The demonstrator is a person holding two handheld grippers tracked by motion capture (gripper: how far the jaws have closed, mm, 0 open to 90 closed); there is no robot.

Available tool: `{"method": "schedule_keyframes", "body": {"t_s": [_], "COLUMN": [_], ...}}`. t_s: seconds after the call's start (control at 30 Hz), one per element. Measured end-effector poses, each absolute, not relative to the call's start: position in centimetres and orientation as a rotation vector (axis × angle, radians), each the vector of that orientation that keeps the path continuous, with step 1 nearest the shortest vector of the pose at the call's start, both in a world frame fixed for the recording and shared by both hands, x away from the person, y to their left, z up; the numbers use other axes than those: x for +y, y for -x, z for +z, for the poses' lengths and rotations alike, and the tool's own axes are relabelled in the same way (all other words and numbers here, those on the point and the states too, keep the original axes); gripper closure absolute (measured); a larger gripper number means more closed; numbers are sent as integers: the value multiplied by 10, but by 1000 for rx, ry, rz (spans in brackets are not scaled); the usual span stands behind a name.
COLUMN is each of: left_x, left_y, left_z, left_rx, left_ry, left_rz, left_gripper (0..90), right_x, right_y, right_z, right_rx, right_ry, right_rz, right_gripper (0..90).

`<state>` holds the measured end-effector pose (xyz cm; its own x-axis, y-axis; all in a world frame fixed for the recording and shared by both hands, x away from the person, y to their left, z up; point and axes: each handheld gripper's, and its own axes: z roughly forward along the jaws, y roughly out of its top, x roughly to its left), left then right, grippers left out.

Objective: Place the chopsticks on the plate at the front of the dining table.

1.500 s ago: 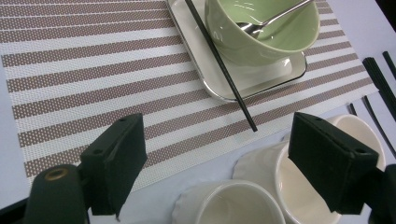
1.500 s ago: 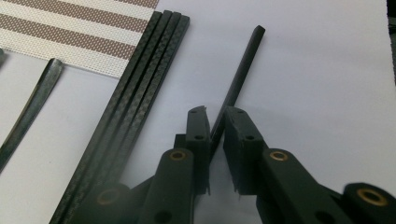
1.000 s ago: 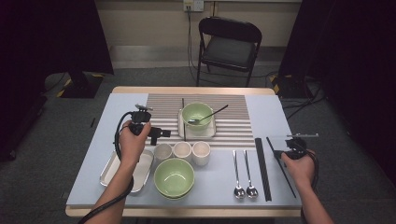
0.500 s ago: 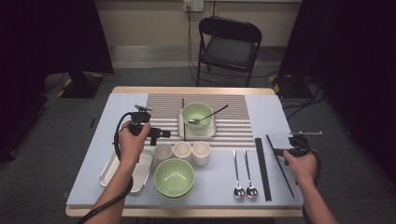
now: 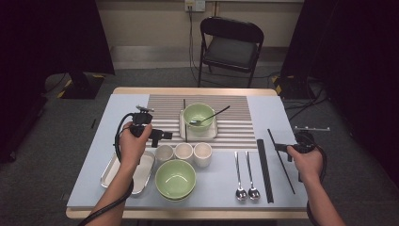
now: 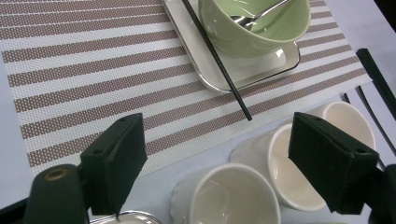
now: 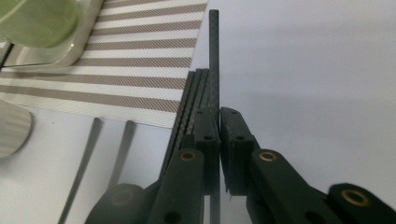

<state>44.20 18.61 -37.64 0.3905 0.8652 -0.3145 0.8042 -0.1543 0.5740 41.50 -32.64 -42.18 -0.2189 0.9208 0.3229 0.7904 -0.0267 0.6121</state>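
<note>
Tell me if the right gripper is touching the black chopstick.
Touching. In the right gripper view, the right gripper has its jaws shut on the single black chopstick, which runs between the pads with no gap.

Desk (image 5: 108, 141) centre: striped mat (image 5: 235, 117) bearing green bowl (image 5: 198, 116) with spoon. Three white cups (image 5: 183, 151) at its 6 o'clock. Left claw (image 5: 162, 135) near them; right claw (image 5: 281, 147) at 3 o'clock, on a black chopstick (image 5: 281, 161).

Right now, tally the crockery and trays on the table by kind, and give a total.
Pale green round bowls: 2
White ribbed cups: 3
White square plate: 1
Silver metal tray: 1
Total: 7
</note>
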Motion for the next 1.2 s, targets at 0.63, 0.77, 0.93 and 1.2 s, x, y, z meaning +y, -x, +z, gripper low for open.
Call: {"method": "schedule_keyframes", "body": {"t_s": [0.63,0.77,0.93,1.2], "left_x": [173,169,165,160], "left_y": [-438,-438,-437,-436], "left_z": [-370,-370,-370,-370], "left_rx": [1396,1390,1388,1375], "left_ry": [-1976,-1981,-1987,-1992], "left_rz": [96,94,84,81], "left_gripper": [184,184,184,184], "right_x": [-298,-293,-286,-275], "right_y": [-420,-422,-423,-424], "right_z": [-396,-391,-386,-379], "right_rx": [2066,2074,2087,2099], "right_ry": [-1752,-1739,-1722,-1678], "right_rz": [1205,1209,1219,1252], "right_gripper": [866,866,866,866]}}
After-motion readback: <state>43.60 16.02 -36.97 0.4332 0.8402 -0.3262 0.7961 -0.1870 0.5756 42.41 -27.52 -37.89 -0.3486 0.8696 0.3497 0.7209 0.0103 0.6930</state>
